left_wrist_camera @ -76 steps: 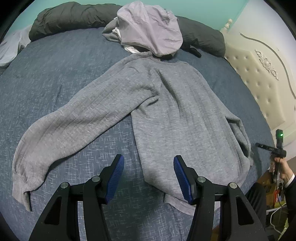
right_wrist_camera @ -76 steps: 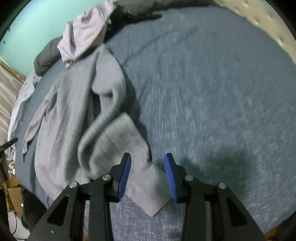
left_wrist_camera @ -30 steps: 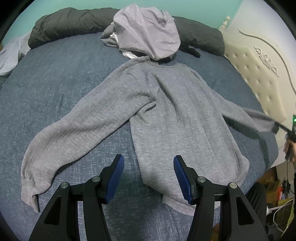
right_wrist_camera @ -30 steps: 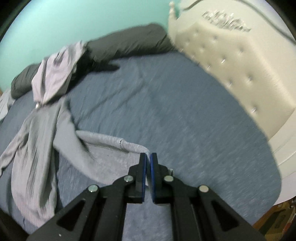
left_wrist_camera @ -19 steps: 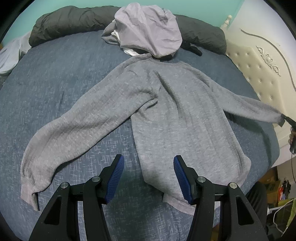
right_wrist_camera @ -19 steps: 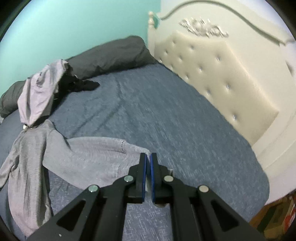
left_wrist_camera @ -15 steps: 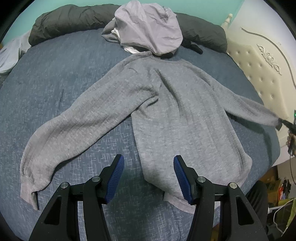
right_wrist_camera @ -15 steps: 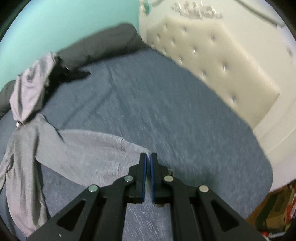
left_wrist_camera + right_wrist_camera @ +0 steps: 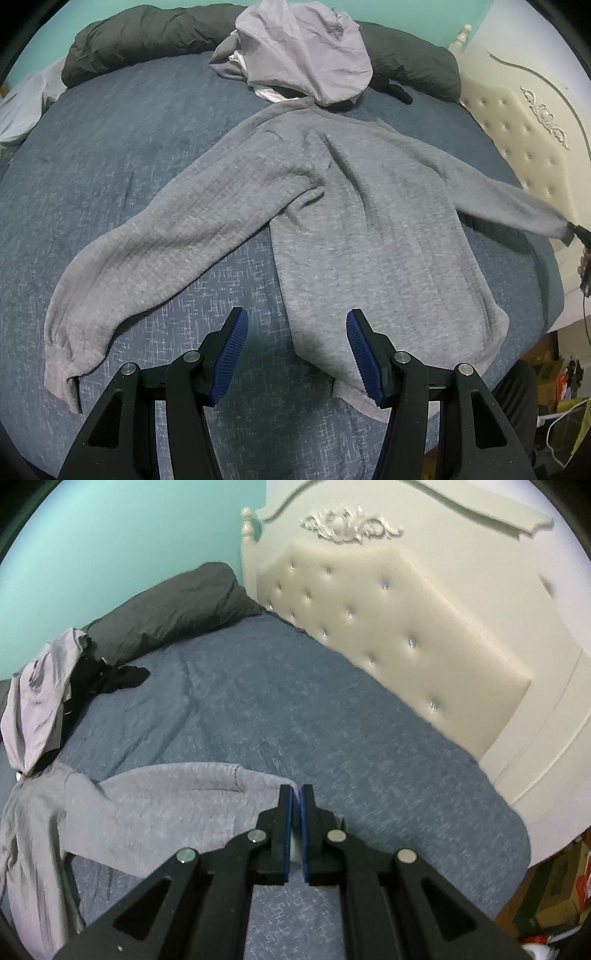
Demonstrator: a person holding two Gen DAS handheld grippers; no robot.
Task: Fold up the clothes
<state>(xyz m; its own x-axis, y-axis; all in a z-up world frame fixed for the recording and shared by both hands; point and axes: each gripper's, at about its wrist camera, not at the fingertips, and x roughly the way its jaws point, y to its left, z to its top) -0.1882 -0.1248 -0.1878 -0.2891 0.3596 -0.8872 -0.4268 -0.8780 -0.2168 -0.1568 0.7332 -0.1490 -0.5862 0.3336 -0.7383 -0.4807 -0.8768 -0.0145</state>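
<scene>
Right gripper (image 9: 295, 812) fingers clamped on grey sweater (image 9: 369, 229) cuff, left gripper (image 9: 297, 354) fingers wide, empty.

Left wrist view – steeply down over bed (image 9: 110, 155), sweater (image 9: 369, 229) close below, right wrist view – lower, facing headboard (image 9: 388, 627), both share sweater, bed, headboard

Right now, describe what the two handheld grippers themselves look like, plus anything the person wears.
Both the left gripper and right gripper are matte black, with triangular cut-out linkage arms joined by round silver pins. Their fingers carry blue ribbed pads. No cables or markings show on them. Dark clothing shows at the bed's edge; sleeves are not visible.
</scene>
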